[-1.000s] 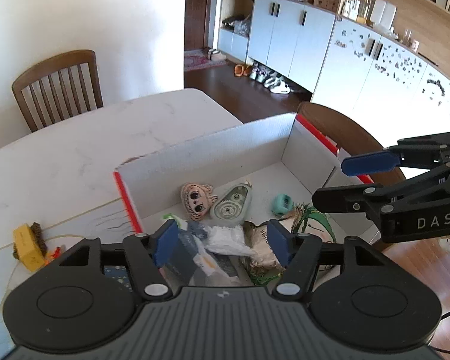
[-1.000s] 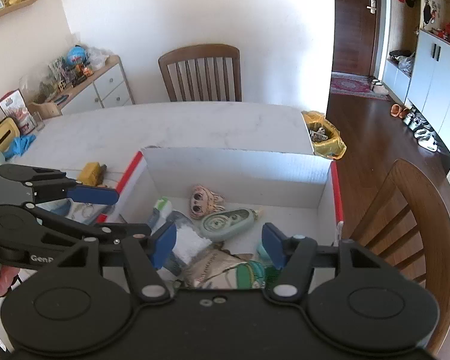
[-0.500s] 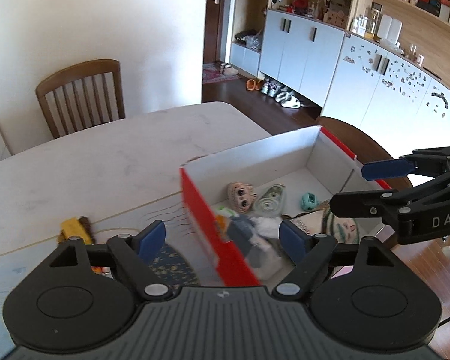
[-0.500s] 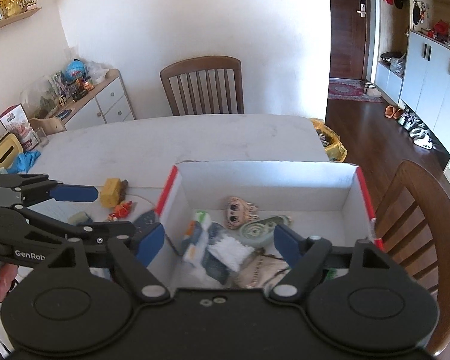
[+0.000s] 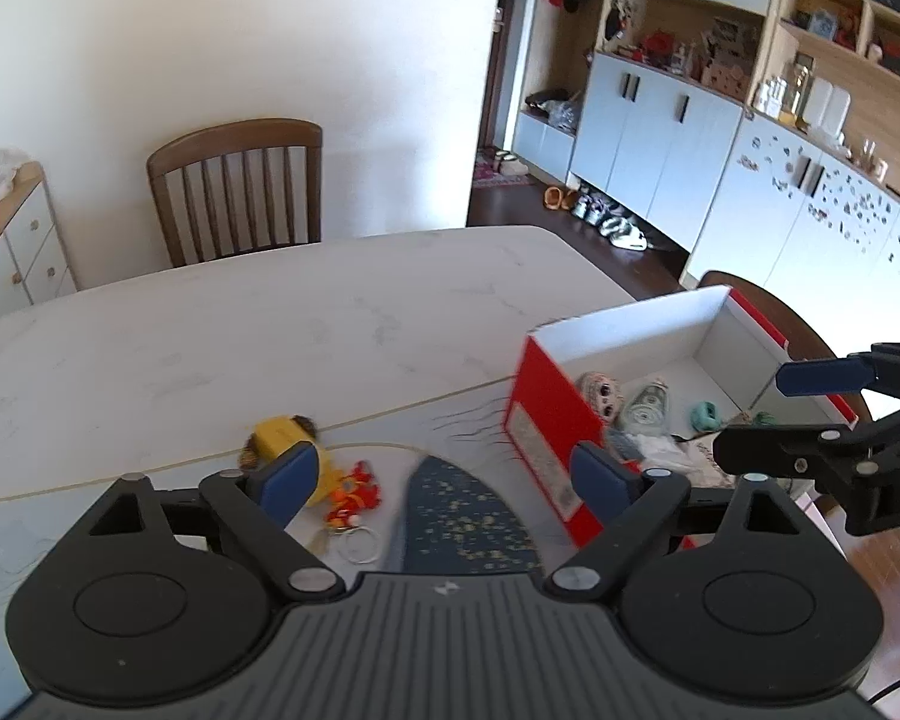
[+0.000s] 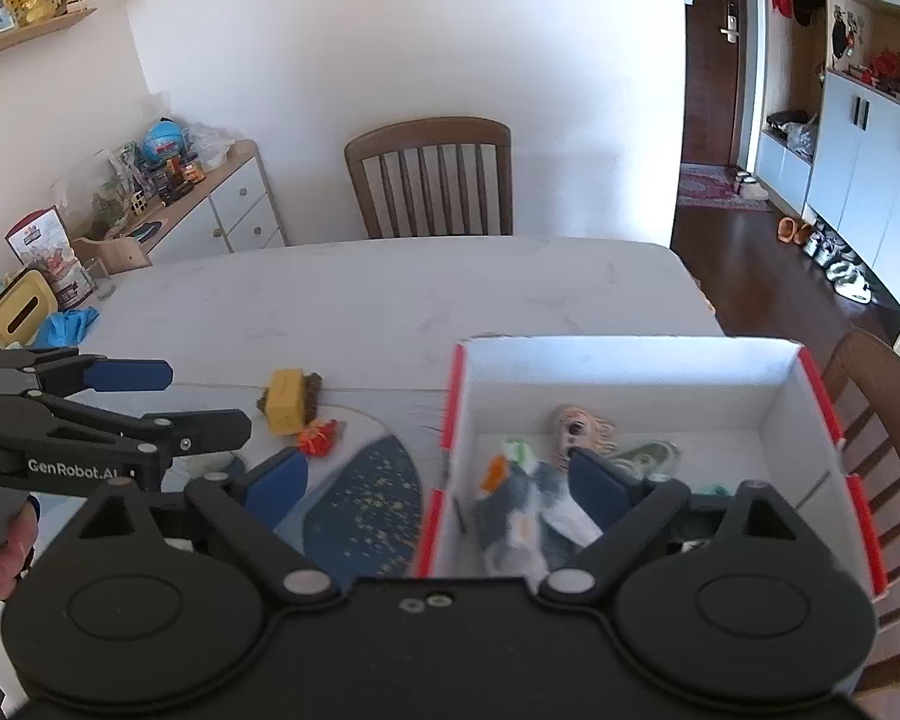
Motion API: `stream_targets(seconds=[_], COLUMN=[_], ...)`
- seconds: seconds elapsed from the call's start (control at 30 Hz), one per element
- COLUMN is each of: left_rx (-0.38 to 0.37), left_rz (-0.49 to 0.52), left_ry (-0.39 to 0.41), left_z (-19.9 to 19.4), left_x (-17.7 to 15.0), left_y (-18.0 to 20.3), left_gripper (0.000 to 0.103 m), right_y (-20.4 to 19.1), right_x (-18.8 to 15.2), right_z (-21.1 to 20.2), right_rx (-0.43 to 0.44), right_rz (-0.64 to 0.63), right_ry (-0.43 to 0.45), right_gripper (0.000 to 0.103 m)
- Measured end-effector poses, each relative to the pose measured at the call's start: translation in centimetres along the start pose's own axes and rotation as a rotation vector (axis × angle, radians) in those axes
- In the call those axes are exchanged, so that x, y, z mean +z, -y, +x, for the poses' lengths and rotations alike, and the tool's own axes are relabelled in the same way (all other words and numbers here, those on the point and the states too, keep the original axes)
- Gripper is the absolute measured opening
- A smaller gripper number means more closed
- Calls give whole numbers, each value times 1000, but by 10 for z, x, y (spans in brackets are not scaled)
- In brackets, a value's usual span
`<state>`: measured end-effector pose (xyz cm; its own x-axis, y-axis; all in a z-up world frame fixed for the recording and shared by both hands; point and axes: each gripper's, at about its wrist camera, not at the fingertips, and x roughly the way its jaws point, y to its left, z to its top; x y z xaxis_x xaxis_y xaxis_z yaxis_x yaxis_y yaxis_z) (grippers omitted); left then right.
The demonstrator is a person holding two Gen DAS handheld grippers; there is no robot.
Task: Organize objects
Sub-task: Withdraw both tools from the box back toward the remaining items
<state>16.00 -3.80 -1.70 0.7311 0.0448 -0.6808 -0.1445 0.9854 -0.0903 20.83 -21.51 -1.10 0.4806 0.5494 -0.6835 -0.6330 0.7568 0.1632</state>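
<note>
Grippers first: your left gripper point(image 5: 444, 474) and right gripper point(image 6: 441, 483) have both just been opening, and their jaws now stand wide apart with nothing between them. Under the left one lies a dark blue mat point(image 5: 465, 516), a red keyring point(image 5: 351, 495) and a yellow block point(image 5: 282, 441) on the table point(image 5: 240, 336). Just right of the mat sits the red box point(image 6: 630, 378), holding a doll head point(image 6: 576, 426), a tape dispenser point(image 6: 645, 456) and blurred packets. Beyond the table stands a chair point(image 6: 429, 180).
</note>
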Motion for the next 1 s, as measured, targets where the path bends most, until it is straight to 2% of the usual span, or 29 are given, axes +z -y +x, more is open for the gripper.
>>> stream_targets(seconds=[0.53,0.73,1.0], left_rx=[75,50,71], left_rz=[-32,-72,-89], left_ry=[7,-57,-88], left_z=[2,18,42], left_x=[-25,-43,-62], left_y=[-87,-113,-140], left_gripper=[103,103,103], right_y=[-79,-95,-107], right_x=[25,36,41], right_z=[55,85,127], right_rx=[33,48,31], right_rz=[-58,-69,-95], right_ry=[-34,-73,-133], right_gripper=[95,95,95])
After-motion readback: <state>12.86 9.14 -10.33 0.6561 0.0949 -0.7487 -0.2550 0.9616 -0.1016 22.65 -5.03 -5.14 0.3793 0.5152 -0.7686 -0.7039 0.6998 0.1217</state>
